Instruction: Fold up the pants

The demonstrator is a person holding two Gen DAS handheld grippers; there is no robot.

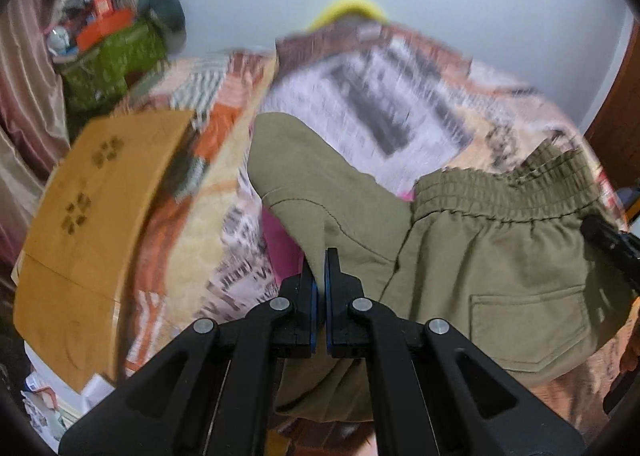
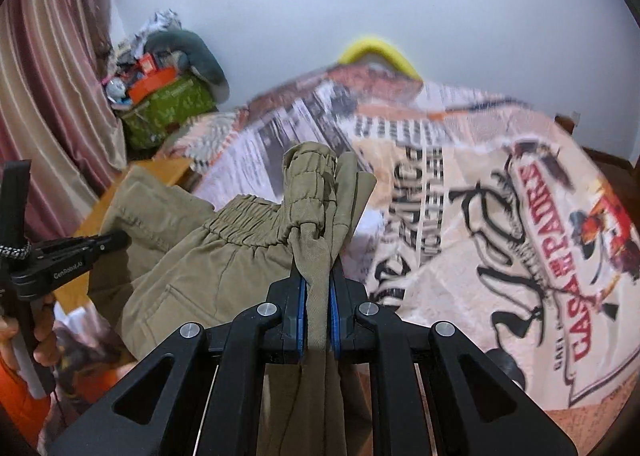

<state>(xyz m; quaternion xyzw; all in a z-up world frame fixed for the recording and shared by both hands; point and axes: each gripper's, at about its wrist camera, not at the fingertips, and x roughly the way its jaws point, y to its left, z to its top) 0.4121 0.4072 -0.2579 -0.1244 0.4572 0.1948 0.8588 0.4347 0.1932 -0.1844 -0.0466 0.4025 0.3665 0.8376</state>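
Olive-green pants [image 1: 492, 264] with an elastic waistband and a back pocket hang between both grippers above a bed. My left gripper [image 1: 322, 276] is shut on a fold of the pants cloth, and a leg bulges up past its tips. In the right wrist view my right gripper [image 2: 318, 288] is shut on the pants [image 2: 208, 256] near the bunched waistband, with cloth running down between its blue pads. The left gripper [image 2: 96, 246] shows at the left of the right wrist view, held by a hand [image 2: 24, 332]. The right gripper's tip [image 1: 608, 240] shows at the right edge of the left wrist view.
A printed bedspread [image 2: 500, 236] covers the bed under the pants. A flat cardboard sheet [image 1: 96, 224] lies on the bed's left side. A green bin of clutter [image 2: 168, 108] stands by the pink curtain [image 2: 44, 96]. A yellow object [image 2: 380, 52] peeks over the far bed edge against the white wall.
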